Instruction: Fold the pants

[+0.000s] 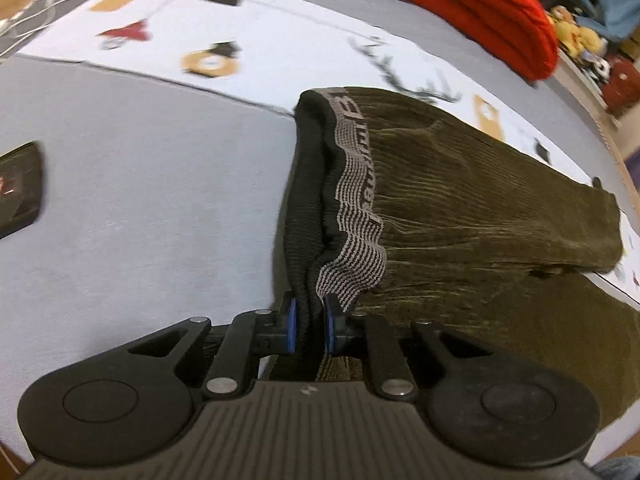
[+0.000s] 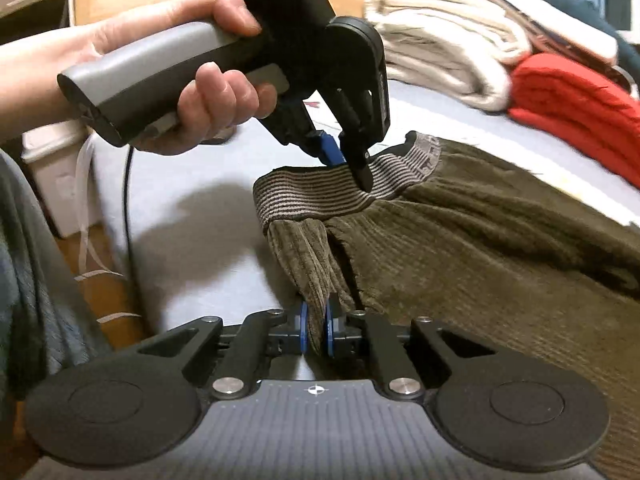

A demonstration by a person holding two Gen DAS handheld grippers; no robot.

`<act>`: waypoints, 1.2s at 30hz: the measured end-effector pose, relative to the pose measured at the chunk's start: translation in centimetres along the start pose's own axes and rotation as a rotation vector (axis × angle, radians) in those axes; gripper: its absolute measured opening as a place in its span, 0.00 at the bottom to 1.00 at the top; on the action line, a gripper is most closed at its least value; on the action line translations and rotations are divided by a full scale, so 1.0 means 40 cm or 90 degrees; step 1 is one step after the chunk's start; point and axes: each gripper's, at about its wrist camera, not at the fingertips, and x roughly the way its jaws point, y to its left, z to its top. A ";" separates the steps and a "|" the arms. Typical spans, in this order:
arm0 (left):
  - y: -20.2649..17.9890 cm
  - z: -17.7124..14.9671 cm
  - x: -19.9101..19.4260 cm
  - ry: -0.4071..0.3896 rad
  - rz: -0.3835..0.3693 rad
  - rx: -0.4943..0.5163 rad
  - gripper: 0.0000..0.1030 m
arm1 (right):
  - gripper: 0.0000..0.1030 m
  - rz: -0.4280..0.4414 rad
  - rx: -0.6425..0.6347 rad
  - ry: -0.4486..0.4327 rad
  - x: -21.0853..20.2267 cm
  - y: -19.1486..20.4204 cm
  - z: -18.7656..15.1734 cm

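While my left tool pinches the striped elastic waistband of the olive corduroy pants at lower centre, they spread rightward across the grey bed. Right view: my right tool clamps a corduroy fold at lower centre; my left hand sits upper left.

The pants run off the right edge. A dark thing at the left edge is cut off and too blurry to tell.
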 end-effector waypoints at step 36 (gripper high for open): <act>-0.015 -0.319 -0.149 -0.034 0.129 -0.124 0.79 | 0.65 -0.693 0.974 -0.234 -0.973 -1.149 -0.689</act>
